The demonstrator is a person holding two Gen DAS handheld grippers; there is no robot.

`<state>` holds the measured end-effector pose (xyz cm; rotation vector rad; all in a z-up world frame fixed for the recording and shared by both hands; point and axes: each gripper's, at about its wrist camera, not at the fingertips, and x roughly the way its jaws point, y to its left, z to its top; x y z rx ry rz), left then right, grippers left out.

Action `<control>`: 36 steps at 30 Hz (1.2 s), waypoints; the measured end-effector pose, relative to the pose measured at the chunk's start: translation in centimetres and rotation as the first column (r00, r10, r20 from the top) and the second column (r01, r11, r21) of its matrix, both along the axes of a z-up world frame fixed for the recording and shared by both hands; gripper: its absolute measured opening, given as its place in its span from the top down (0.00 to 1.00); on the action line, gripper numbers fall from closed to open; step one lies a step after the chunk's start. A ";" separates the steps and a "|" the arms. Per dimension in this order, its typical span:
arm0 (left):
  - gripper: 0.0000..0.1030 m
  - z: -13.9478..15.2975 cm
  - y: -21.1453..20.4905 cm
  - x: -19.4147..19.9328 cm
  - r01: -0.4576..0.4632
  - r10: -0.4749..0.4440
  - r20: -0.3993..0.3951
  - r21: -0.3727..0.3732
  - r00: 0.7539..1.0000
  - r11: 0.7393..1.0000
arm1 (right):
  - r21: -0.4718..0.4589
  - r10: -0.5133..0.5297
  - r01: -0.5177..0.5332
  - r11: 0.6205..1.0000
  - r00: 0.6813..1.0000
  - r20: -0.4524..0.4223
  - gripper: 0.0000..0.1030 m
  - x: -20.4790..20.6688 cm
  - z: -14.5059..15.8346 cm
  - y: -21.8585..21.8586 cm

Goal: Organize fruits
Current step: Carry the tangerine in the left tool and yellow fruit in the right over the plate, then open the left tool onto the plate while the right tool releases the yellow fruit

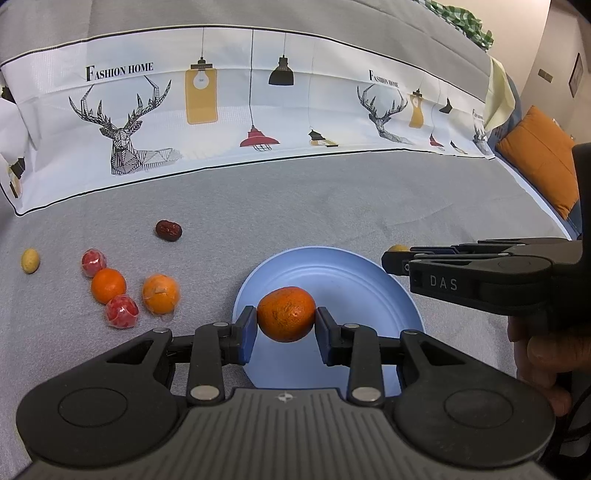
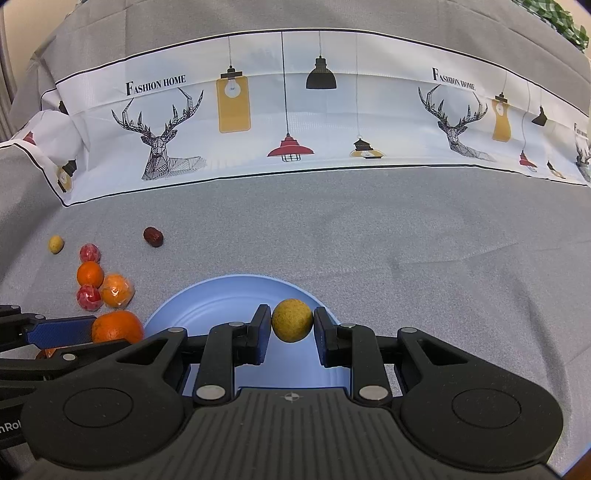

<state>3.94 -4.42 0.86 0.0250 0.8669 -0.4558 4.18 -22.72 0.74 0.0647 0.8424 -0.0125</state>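
The left gripper (image 1: 285,325) is clamped on an orange mandarin (image 1: 286,314), pads pressing both sides, holding it just above the near part of the blue plate (image 1: 354,273). The right gripper (image 2: 291,328) pinches a small yellow-green round fruit (image 2: 291,319) over the same plate, nearer its far rim. Both fruits are in the air, the plate bare beneath them.

Off to the left on the grey cloth (image 1: 332,206) sits a loose cluster: a bare orange (image 1: 108,285), a plastic-wrapped orange (image 1: 161,293), two wrapped red fruits (image 1: 121,311) (image 1: 94,262). Farther out, a dark red date (image 1: 168,230) and a pale yellow fruit (image 1: 30,260) lie apart from the rest.

Behind it all runs a white printed band (image 1: 229,110) with stag heads, hanging lamps and "FASHION HOME" lettering. At the right edge, an orange cushion (image 1: 539,162); up top, a bit of green checked fabric (image 1: 465,18). A person's fingers (image 1: 543,358) wrap the right gripper's handle.
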 end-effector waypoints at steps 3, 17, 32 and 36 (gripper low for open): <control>0.64 0.0 0.0 0.0 0.001 -0.001 0.000 0.001 1.000 1.000 | 0.000 0.000 0.000 1.000 1.000 0.000 0.74 0.0 0.0 0.0; 0.64 0.0 0.0 0.0 0.003 -0.003 0.004 -0.001 1.000 1.000 | -0.001 -0.002 0.002 1.000 1.000 -0.001 0.74 -0.1 -0.1 0.1; 0.60 0.1 0.0 0.1 0.002 -0.002 -0.019 -0.018 1.000 1.000 | -0.013 -0.001 0.001 1.000 1.000 -0.002 0.58 -0.1 -0.2 0.1; 0.60 0.1 0.1 0.1 0.001 -0.001 -0.018 -0.017 1.000 1.000 | -0.029 0.003 -0.003 1.000 1.000 0.002 0.58 -0.1 -0.1 0.2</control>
